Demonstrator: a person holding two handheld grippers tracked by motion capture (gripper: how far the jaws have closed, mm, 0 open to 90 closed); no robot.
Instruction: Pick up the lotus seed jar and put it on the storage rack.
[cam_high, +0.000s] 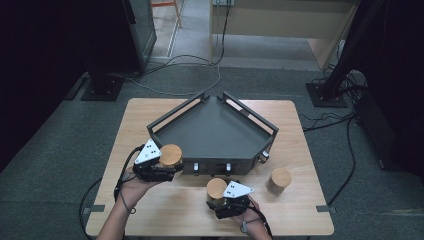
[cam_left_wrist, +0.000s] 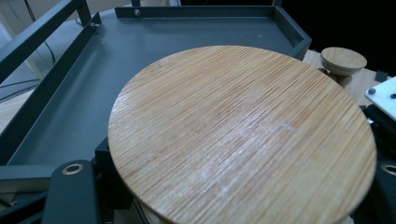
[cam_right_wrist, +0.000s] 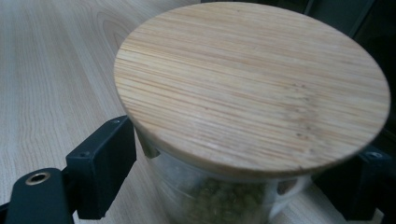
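Note:
Three glass jars with round bamboo lids are in play. My left gripper (cam_high: 166, 167) is shut on one jar (cam_high: 171, 154) at the front left corner of the dark grey tray (cam_high: 210, 131); its lid (cam_left_wrist: 243, 135) hides the glass, and the tray floor (cam_left_wrist: 79, 93) lies just beyond it. My right gripper (cam_high: 219, 201) is shut on a second jar (cam_high: 216, 188) on the table in front of the tray. In the right gripper view that jar (cam_right_wrist: 252, 88) holds green beans (cam_right_wrist: 224, 198), and black jaws press on both its sides. A third jar (cam_high: 278, 180) stands free at the right.
The tray has raised rails and two knobs on its front face (cam_high: 212, 166), and nothing lies in it. The wooden table (cam_high: 165, 210) ends close behind my hands. The third jar (cam_left_wrist: 344, 60) and the right gripper's white plate (cam_left_wrist: 383, 95) appear in the left gripper view.

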